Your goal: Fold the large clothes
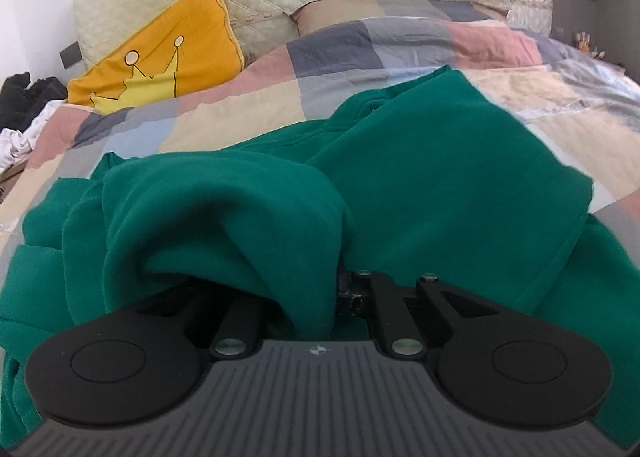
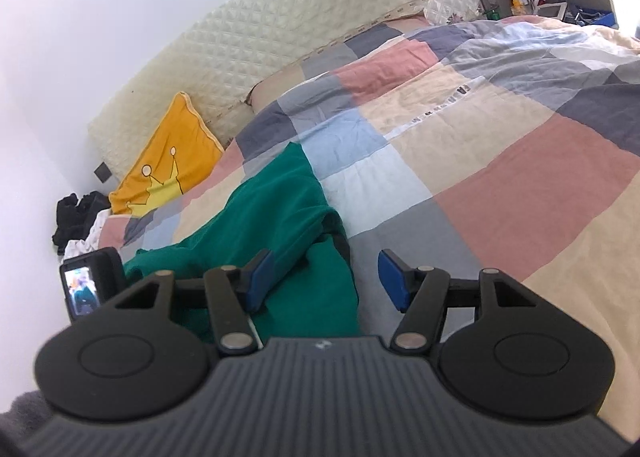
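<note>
Patchwork quilt [image 2: 500, 161] covers a bed with a yellow pillow [image 1: 160, 53] at its head. Green garment [image 1: 420, 185] lies bunched near the foot edge, long axis running toward the headboard. Left hand-held gripper [image 1: 336, 289] is clamped on a fold; right hand-held gripper [image 2: 324, 281] stands half open, empty, straddling the hem. Best to lay the fold flat and smooth.
</note>
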`<state>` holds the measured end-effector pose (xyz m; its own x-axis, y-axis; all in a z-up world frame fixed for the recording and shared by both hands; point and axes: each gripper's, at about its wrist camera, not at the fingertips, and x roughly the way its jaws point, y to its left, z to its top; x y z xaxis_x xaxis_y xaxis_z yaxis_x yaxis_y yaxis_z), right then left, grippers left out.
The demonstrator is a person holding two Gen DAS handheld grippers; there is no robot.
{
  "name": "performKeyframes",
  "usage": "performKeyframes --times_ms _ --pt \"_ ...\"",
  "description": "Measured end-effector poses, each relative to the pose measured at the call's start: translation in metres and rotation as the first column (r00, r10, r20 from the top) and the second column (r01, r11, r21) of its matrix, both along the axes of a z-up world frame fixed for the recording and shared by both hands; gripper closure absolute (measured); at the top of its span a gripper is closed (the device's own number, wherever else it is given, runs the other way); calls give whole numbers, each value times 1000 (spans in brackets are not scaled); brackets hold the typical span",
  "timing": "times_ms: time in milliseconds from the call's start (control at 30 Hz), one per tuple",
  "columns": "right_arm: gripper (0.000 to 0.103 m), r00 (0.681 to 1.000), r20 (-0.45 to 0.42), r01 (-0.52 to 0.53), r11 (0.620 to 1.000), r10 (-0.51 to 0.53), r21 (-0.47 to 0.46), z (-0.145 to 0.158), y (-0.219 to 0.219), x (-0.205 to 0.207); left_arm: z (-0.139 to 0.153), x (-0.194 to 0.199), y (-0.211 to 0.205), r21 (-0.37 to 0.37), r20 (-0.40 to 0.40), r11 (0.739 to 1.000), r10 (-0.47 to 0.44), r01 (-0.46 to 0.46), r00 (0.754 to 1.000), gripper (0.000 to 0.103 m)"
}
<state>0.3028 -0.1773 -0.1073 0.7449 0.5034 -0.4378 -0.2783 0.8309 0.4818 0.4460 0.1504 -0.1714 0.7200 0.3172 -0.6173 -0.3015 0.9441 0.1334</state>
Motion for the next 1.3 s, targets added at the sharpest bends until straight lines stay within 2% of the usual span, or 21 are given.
performKeyframes --times_ms 33,67,133,167,333,500,633,767,800,900,1000,1100,1167,1233,1300 --pt "42 1000 0 -5 1000 5 1 0 2 1 2 1 0 -10 -2 1000 -6 6 1000 81" --pt "42 1000 2 -14 1000 14 2 -1 4 1 7 -2 2 -34 -4 999 -21 21 1000 65" --pt "42 1000 10 -29 1000 29 -6 0 10 1 20 -15 3 -84 -2 996 -42 42 999 42" --pt "42 999 16 -37 999 37 -13 0 12 0 28 -23 2 -100 7 994 -49 50 999 39" --pt "42 996 49 -72 997 74 -25 3 18 -13 60 -72 -7 -146 27 988 -52 56 998 38" --pt "42 990 98 -98 994 102 -45 10 23 -28 98 -137 -14 -132 55 990 -36 43 998 38" --pt "42 977 153 -138 987 150 -82 14 35 -42 115 -189 -10 -211 118 977 -2 27 993 38" --pt "42 959 186 -189 972 212 -137 12 50 -59 112 -223 -7 -217 165 976 40 -3 986 38" --pt "42 953 196 -206 968 232 -145 12 55 -62 110 -227 -2 -243 166 970 46 -4 985 38" --pt "42 939 208 -239 954 275 -181 14 76 -64 105 -232 17 -305 186 952 67 -8 980 38" --pt "42 924 205 -283 937 324 -206 18 107 -54 98 -231 34 -302 195 953 84 -22 977 38" --pt "42 901 218 -321 915 374 -244 23 142 -42 87 -228 49 -299 171 953 97 -43 980 38" --pt "44 888 201 -359 897 413 -257 26 169 -26 79 -227 58 -300 154 952 107 -57 982 38" --pt "44 897 135 -372 883 421 -285 27 197 -6 72 -227 68 -322 142 944 122 -71 982 38" --pt "43 900 106 -381 880 424 -284 26 221 9 67 -226 74 -336 144 939 131 -77 981 38"
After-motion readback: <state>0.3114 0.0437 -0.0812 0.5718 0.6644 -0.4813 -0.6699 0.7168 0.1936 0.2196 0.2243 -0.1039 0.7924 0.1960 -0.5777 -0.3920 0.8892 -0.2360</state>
